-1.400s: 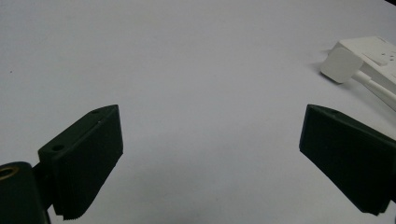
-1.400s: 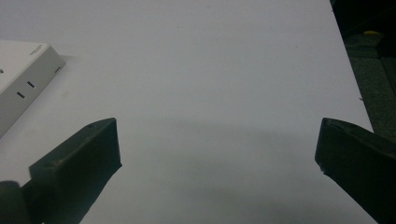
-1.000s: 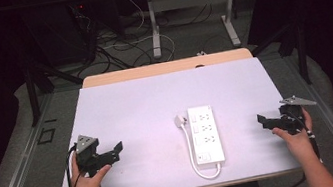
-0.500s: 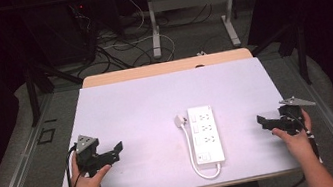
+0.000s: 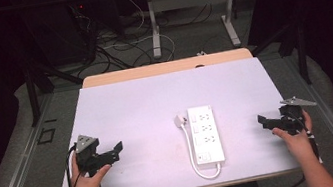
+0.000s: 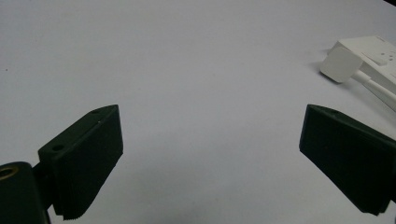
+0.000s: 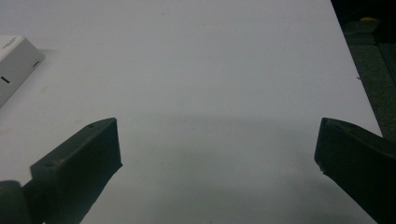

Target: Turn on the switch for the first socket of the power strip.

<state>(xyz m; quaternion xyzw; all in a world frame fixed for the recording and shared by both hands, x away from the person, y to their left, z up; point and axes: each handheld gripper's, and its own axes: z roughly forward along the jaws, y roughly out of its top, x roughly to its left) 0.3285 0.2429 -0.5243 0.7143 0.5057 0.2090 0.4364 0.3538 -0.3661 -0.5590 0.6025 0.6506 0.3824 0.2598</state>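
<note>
A white power strip point(image 5: 206, 134) is laid flat on the table point(image 5: 145, 102), a little right of the middle and near the front edge. Its cord point(image 5: 202, 169) is looped round at the near end, and its white plug point(image 5: 180, 120) is rested just beside its left side.

In the high view the whole strip is seen from above. In the left gripper view the plug point(image 6: 341, 64) and a corner of the strip point(image 6: 373, 53) are seen at the far right. In the right gripper view one end of the strip point(image 7: 16, 60) is seen at the far left.

The left gripper point(image 5: 113, 152) is held low over the table at the near left, well apart from the strip. Its jaws are spread wide, with nothing between them. The right gripper point(image 5: 268, 123) is held at the near right edge, nearer to the strip. Its jaws are also spread wide, with bare table between them.

Past the table, a dark floor point(image 5: 195, 33) with cables point(image 5: 117, 50) is seen in the high view.
</note>
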